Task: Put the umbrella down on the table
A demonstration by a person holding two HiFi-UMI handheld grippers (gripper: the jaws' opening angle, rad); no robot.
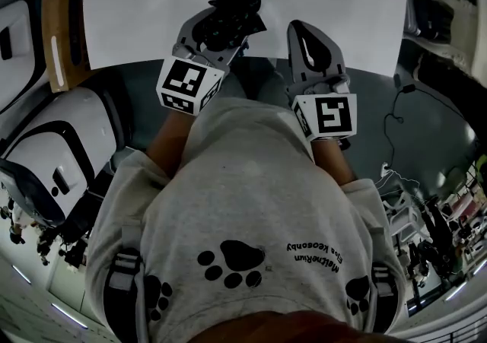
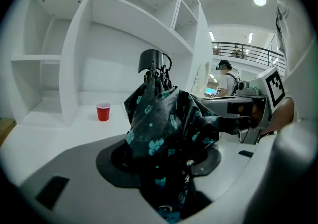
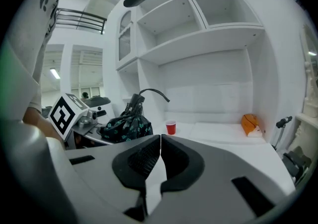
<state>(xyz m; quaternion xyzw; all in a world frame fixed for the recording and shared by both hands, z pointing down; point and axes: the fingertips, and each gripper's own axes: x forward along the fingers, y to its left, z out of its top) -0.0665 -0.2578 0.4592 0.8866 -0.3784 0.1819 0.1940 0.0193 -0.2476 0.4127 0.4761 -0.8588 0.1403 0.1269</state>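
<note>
- Left tool [image 1: 215,36]: jaws pinch the bunched canopy of the folded black umbrella with teal print [image 2: 164,123]. Fabric spills out on both sides of the pads.
- Right tool [image 3: 159,158]: jaws pressed together with nothing between them. It sits at 3 o'clock of the left tool, near the umbrella but apart from it.
- Umbrella position: carried over the white surface [image 1: 129,14], just past its near edge. Contact with the surface cannot be confirmed.
- Long axis: in the head view it runs from the left tool toward 12 o'clock, strap end farthest out.
- Judgement: the left hand alone bears the load, so lowering falls to it, umbrella laid lengthwise toward 12 o'clock.
- Small red plastic cup [image 2: 103,112]: at 10 o'clock of the umbrella, well apart. No obstruction expected.
</note>
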